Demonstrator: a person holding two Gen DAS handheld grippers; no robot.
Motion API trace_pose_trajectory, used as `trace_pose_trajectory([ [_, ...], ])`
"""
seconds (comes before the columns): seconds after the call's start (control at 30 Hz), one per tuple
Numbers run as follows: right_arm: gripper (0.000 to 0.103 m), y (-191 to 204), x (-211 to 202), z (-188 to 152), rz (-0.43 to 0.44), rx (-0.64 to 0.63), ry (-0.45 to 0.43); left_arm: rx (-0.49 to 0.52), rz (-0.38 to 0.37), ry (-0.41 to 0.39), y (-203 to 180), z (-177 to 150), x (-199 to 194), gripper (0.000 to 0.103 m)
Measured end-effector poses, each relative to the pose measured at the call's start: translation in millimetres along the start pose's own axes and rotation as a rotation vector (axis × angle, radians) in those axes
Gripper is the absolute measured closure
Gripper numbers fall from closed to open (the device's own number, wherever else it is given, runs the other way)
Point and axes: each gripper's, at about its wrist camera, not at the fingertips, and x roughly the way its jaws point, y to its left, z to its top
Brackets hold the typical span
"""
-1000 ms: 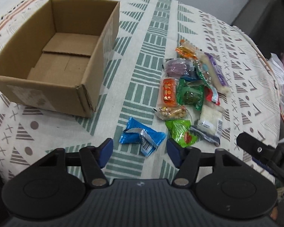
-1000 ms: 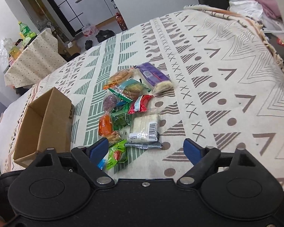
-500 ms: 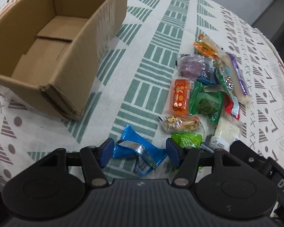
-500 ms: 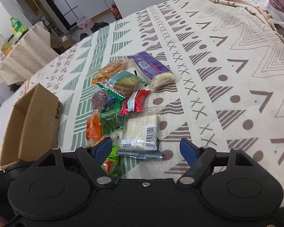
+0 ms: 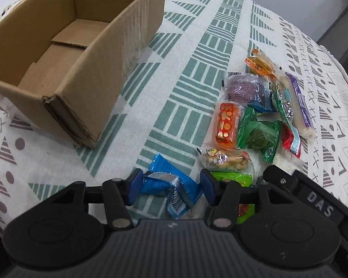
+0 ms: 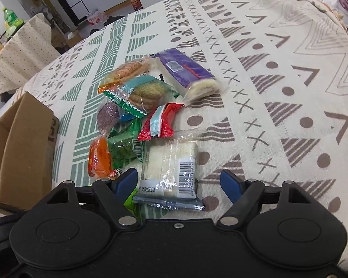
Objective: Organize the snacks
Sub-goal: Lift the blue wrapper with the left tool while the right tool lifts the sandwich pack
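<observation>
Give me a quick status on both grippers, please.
Left gripper closing around blue packet, no grip yet. Right gripper open over white wafer pack. Box empty.

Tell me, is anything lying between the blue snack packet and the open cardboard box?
Nothing visible does. Only bare tablecloth lies between the blue packet and the cardboard box; the other snacks lie on the packet's far side.

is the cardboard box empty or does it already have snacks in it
Empty. The left wrist view looks into the open cardboard box and shows only its bare bottom flaps; the snack packets still lie on the tablecloth.
</observation>
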Motion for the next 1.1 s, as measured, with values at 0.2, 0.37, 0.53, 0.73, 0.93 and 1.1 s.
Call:
trace_pose_trajectory([
  [0.2, 0.043, 5.7, 7.0, -0.1, -0.044, -0.043, 0.003, 0.023, -0.010, -0.027, 1.2, -2.6, -2.6, 0.053],
  [0.37, 0.056, 1.3, -0.4, -1.8, -0.040, -0.028, -0.012, 0.032, -0.031, -0.036, 1.5, -6.2, -9.5, 0.055],
  [0.53, 0.057, -3.3, -18.7, -4.1, 0.008, 0.008, -0.053, 0.063, -0.069, -0.069, -2.7, -10.4, -26.4, 0.055],
  [0.73, 0.057, -0.6, -46.7, -12.0, 0.064, 0.002, -0.124, 0.130, -0.078, -0.112, -7.4, -12.2, -49.4, 0.055],
  [0.93, 0.057, 1.1, -65.0, -15.7, 0.117, 0.011, -0.150, 0.161, -0.112, -0.144, -3.7, -11.5, -70.9, 0.055],
  [1.1, 0.057, -1.6, -79.4, -15.7, 0.134, 0.028, -0.176, 0.178, -0.143, -0.181, 1.0, -9.0, -89.7, 0.055],
])
